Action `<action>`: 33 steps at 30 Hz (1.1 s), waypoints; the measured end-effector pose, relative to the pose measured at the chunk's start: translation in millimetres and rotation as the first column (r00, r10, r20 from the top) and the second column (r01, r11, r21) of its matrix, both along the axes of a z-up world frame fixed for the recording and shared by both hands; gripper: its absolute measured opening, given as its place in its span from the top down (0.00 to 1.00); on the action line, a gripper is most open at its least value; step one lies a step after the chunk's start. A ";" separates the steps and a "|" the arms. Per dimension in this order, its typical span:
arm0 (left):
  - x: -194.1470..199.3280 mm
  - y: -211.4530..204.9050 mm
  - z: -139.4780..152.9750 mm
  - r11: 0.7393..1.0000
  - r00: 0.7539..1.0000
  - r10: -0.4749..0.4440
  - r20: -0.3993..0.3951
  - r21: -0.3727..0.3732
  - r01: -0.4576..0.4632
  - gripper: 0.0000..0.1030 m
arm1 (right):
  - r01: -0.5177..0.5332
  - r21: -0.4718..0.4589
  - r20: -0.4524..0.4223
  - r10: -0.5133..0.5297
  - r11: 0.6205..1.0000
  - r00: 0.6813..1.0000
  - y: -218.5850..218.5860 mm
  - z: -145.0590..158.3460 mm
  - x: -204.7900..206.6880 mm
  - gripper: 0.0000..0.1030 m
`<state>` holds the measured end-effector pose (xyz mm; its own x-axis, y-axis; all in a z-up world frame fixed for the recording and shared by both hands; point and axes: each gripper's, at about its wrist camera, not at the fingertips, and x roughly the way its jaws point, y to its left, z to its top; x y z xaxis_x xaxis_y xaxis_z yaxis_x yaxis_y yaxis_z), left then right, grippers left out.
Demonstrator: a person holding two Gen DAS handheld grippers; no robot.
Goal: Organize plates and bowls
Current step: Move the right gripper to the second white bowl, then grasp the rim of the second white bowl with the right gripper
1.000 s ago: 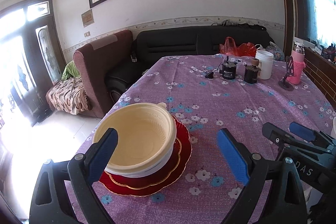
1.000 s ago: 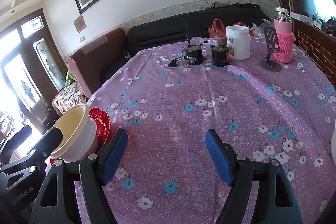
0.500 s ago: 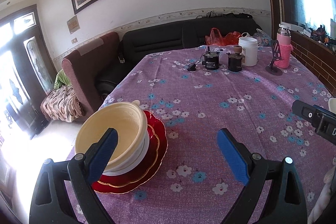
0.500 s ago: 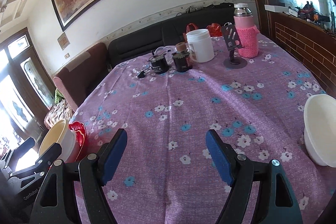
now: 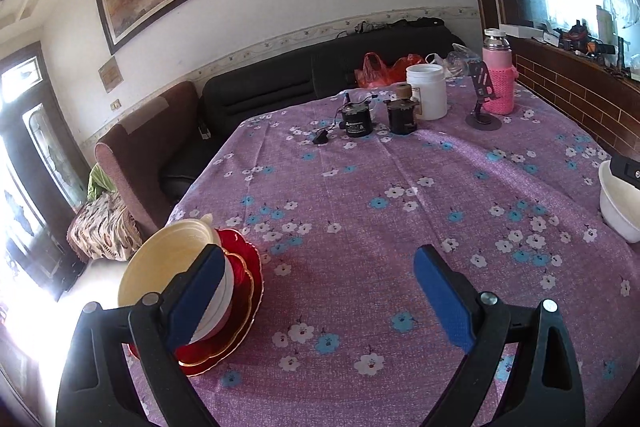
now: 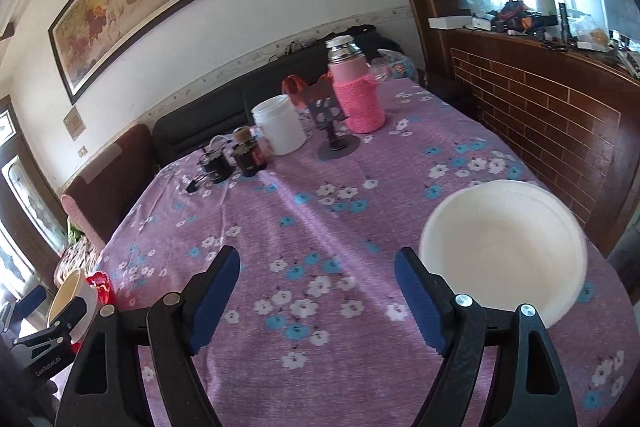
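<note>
A cream bowl (image 5: 168, 259) sits nested in a white bowl on red gold-rimmed plates (image 5: 240, 307) at the table's near left corner. My left gripper (image 5: 316, 291) is open and empty, just right of that stack, its left finger crossing in front of it. A lone white bowl (image 6: 504, 247) stands near the table's right edge; it also shows at the right border of the left wrist view as the white bowl (image 5: 620, 207). My right gripper (image 6: 318, 287) is open and empty, its right finger just left of that bowl. The stack (image 6: 76, 291) appears far left in the right wrist view.
At the table's far end stand a white jar (image 5: 426, 91), two dark canisters (image 5: 402, 115), a pink flask (image 5: 498, 75) and a phone stand (image 5: 484, 107). A brown armchair (image 5: 148, 147) and black sofa lie beyond. A brick ledge (image 6: 540, 131) runs along the right.
Both grippers swung to the right. The plate stack slid to the left edge of both views, and the lone white bowl came into view by the right gripper.
</note>
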<state>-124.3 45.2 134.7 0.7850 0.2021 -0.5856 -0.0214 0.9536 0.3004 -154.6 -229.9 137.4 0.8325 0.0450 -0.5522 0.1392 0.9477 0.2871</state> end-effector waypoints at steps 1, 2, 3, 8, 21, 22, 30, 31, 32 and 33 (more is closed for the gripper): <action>0.3 -4.9 -0.1 1.000 1.000 -0.010 0.000 0.007 0.010 0.07 | 0.025 0.000 -0.002 -0.025 1.000 1.000 -12.2 -0.5 -4.3 0.19; 0.2 -10.8 -0.1 1.000 1.000 -0.024 0.001 0.016 0.024 0.07 | 0.044 0.000 -0.004 -0.044 0.999 0.999 -22.4 -1.4 -8.2 0.19; 0.2 -16.8 -0.4 0.999 0.999 -0.035 0.002 0.023 0.035 0.07 | 0.064 -0.001 -0.005 -0.064 0.998 0.998 -32.4 -2.5 -12.1 0.19; 2.3 -42.6 -3.4 0.995 0.996 -0.087 -0.013 0.044 0.087 0.07 | 0.162 0.010 -0.024 -0.161 0.987 0.987 -83.4 -9.7 -31.8 0.19; 32.8 -122.6 -13.8 0.942 0.930 -0.324 -0.174 -0.151 0.299 0.08 | 0.313 0.045 -0.084 -0.308 0.949 0.948 -166.4 -33.4 -68.4 0.19; 38.1 -129.2 -15.0 0.933 0.920 -0.342 -0.189 -0.181 0.310 0.08 | 0.316 0.047 -0.086 -0.311 0.948 0.946 -169.1 -34.8 -69.6 0.19; 82.9 -187.9 -30.6 0.877 0.867 -0.427 -0.258 -0.352 0.327 0.08 | 0.318 0.061 -0.120 -0.310 0.946 0.943 -181.3 -46.2 -61.1 0.19; 89.8 -195.1 -34.8 0.871 0.859 -0.433 -0.274 -0.372 0.321 0.08 | 0.315 0.063 -0.126 -0.305 0.947 0.944 -181.8 -47.3 -58.1 0.19; 95.7 -201.2 -39.4 0.867 0.852 -0.436 -0.290 -0.389 0.311 0.08 | 0.311 0.063 -0.134 -0.301 0.948 0.944 -181.6 -48.7 -53.9 0.19; 103.3 -210.9 -45.7 0.859 0.843 -0.444 -0.303 -0.411 0.305 0.08 | 0.307 0.061 -0.142 -0.296 0.950 0.945 -181.4 -50.4 -50.3 0.19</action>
